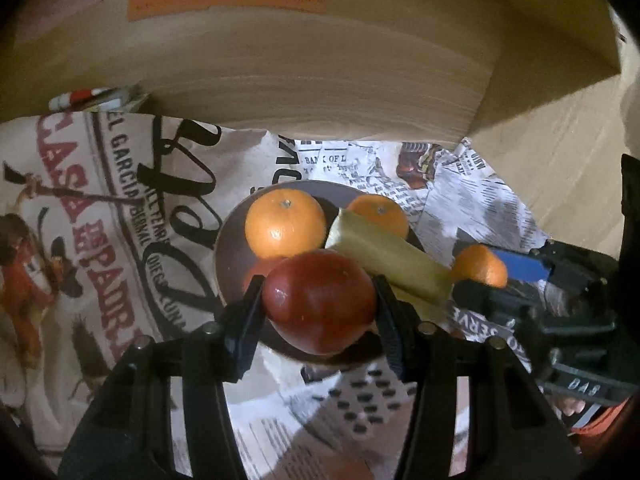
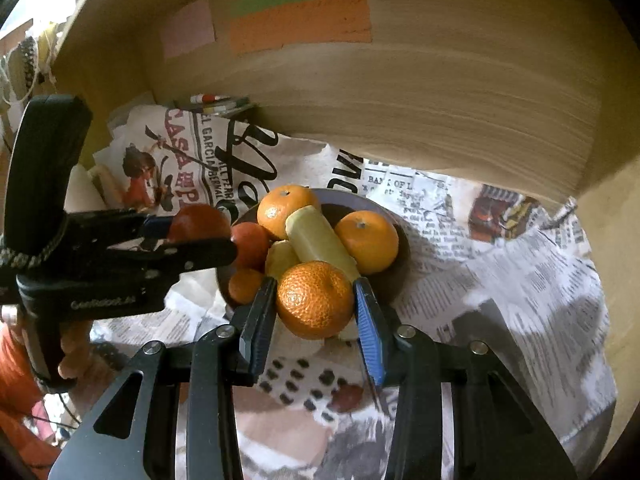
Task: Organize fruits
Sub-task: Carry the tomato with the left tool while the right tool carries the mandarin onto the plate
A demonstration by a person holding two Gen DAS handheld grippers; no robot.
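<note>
The left hand-held gripper (image 1: 320,300) is pinching a red apple (image 1: 320,300), and the right hand-held gripper (image 2: 316,300) is pinching an orange (image 2: 314,300). Both fruits hang just above a dark plate (image 2: 396,276) that sits on newspaper (image 2: 520,280) spread over the counter. The plate already holds 2 more oranges (image 2: 368,240), a pale yellow banana (image 2: 320,240) and some red fruit at its left side. The step looks like setting these 2 fruits on the plate. To do it well, each fruit should go down slowly into a free gap, the apple at the left and the orange at the front, so nothing gets bumped and rolls off. The 2 grippers are close together, so one could go first. Let go only when the fruit rests on something. The banana lies long-ways across the middle of the plate, one end toward the far rim and the other toward the near rim. The held orange looks about round, and I cannot tell which way its stem points.
</note>
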